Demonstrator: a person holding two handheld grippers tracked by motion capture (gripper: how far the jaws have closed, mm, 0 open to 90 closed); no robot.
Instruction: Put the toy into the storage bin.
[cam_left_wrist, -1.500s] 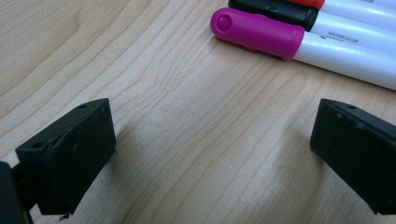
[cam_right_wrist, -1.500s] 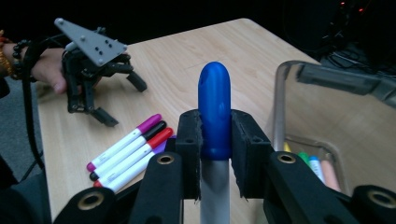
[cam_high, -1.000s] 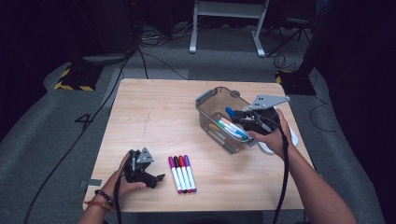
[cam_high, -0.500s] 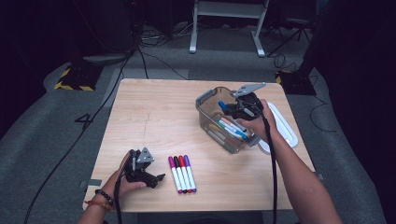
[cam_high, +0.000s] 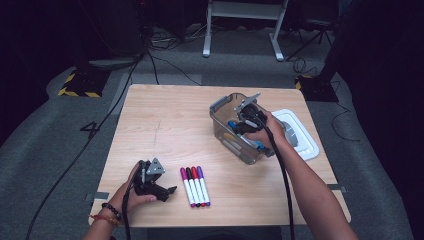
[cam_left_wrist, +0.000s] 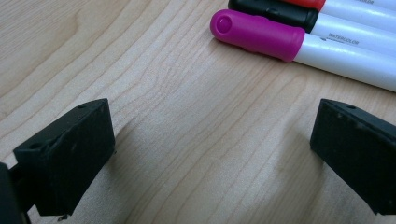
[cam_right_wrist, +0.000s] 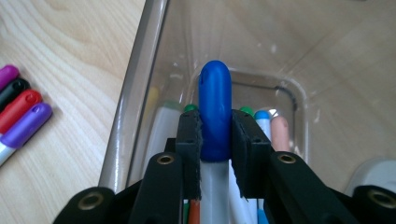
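A clear plastic bin (cam_high: 226, 131) on the right half of the table holds several markers. My right gripper (cam_high: 245, 121) is inside it, shut on a blue-capped marker (cam_right_wrist: 214, 109) that points away from the camera. Other markers (cam_right_wrist: 263, 122) lie on the bin's bottom below the jaws. Near the front edge, a row of capped markers lies side by side: magenta (cam_high: 185, 186), black, red and purple (cam_high: 202, 184). My left gripper (cam_high: 167, 191) rests on the table just left of that row, open, with bare wood between its jaws; the magenta marker (cam_left_wrist: 261, 35) lies just beyond them.
A white lid (cam_high: 302, 135) lies flat to the right of the bin, near the table's right edge. The wooden table (cam_high: 160, 120) is bare across its left and back parts. Cables and a stand's legs are on the floor behind it.
My right gripper has moved left and down from the bin's right end into the bin, still holding the blue-capped marker. The left gripper has stayed in place.
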